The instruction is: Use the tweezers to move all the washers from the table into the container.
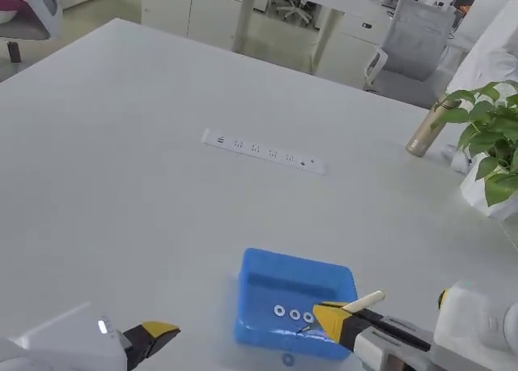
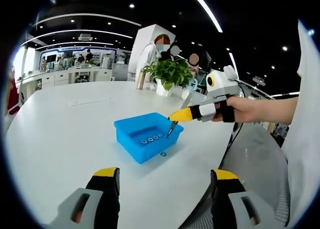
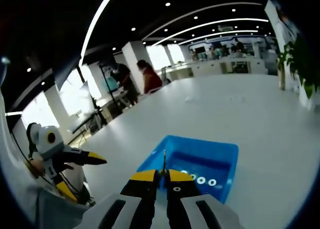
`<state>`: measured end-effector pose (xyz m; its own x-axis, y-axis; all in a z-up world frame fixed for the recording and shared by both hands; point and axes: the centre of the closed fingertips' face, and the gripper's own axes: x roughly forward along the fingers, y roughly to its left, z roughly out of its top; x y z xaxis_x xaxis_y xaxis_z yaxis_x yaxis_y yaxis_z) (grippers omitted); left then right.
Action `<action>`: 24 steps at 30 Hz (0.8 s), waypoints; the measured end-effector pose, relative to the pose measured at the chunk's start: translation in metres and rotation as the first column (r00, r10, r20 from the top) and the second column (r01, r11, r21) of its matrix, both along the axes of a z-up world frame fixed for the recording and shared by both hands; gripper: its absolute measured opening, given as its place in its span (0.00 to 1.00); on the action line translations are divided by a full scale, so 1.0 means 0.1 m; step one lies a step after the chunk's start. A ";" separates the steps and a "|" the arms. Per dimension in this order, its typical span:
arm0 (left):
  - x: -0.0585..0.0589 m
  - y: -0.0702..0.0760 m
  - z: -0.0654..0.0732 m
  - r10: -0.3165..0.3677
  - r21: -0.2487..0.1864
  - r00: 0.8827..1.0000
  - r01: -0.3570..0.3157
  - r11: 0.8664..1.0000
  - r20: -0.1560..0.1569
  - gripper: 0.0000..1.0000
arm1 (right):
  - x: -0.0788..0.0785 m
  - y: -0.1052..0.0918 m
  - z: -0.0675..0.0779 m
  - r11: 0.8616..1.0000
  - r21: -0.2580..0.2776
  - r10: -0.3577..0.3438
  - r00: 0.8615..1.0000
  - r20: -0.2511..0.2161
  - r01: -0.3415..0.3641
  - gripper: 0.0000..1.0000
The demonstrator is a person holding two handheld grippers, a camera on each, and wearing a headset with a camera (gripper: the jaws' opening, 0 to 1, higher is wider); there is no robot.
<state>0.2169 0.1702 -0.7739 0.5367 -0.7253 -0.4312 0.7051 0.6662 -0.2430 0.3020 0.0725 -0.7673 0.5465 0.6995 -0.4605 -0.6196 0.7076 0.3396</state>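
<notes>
Your right tool (image 3: 161,175) is clenched on the thin metal tweezers (image 3: 164,161). Its two yellow-tipped jaws are pressed together around the shank, and the point sticks out forward. That point hangs over the blue rectangular plastic container (image 3: 200,159), close to the wall nearest you. Whether it pinches anything is too small to tell.

On the container floor, just beyond the point, a short row of small silver ring washers (image 3: 201,180) lies flat. One loose washer (image 2: 163,153) sits on the white bench (image 2: 75,134), just outside the container's near wall.

Your left tool (image 2: 165,174) is released and empty, its jaws spread wide. It sits well apart from the container, off its left side and nearer to you.

Expect the loose washer to be very light, thin and stiff. It lies flat on a smooth top, so it will likely skate away or flick out if you nudge its edge. Take it across the ring, with one tine down through the hole and the other outside the rim. Close gently, since a hard pinch on slick metal tends to shoot it sideways.
</notes>
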 end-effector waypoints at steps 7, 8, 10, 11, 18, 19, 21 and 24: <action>-0.01 0.00 -0.01 -0.005 0.006 1.000 0.005 1.000 -0.004 0.75 | -0.13 0.03 -0.16 1.000 -0.001 0.003 0.999 -0.042 -0.003 0.04; -0.01 0.00 -0.01 -0.006 0.007 1.000 0.006 1.000 -0.004 0.75 | -0.14 0.03 -0.17 1.000 -0.002 0.004 0.999 -0.046 -0.004 0.04; -0.02 0.00 -0.01 -0.008 0.010 1.000 0.008 1.000 -0.005 0.75 | -0.17 0.04 -0.23 1.000 -0.013 0.013 0.998 -0.062 -0.014 0.04; -0.02 0.00 -0.01 -0.009 0.010 1.000 0.009 1.000 -0.005 0.75 | -0.17 0.04 -0.26 1.000 -0.016 0.015 0.998 -0.065 -0.016 0.04; 0.00 0.03 -0.02 0.000 0.011 1.000 0.000 1.000 -0.007 0.75 | -0.15 -0.01 -0.42 0.999 -0.036 0.003 0.994 -0.110 -0.007 0.04; 0.00 0.03 -0.02 0.001 0.011 1.000 -0.001 1.000 -0.006 0.75 | -0.14 -0.01 -0.43 0.999 -0.036 0.002 0.993 -0.114 -0.006 0.04; 0.00 0.03 -0.02 0.003 0.012 1.000 -0.003 1.000 -0.008 0.75 | -0.13 -0.01 -0.45 0.999 -0.040 0.001 0.993 -0.120 -0.006 0.03; 0.00 0.04 -0.03 0.005 0.013 1.000 -0.004 1.000 -0.008 0.75 | -0.13 -0.01 -0.46 0.999 -0.046 0.003 0.993 -0.121 -0.009 0.03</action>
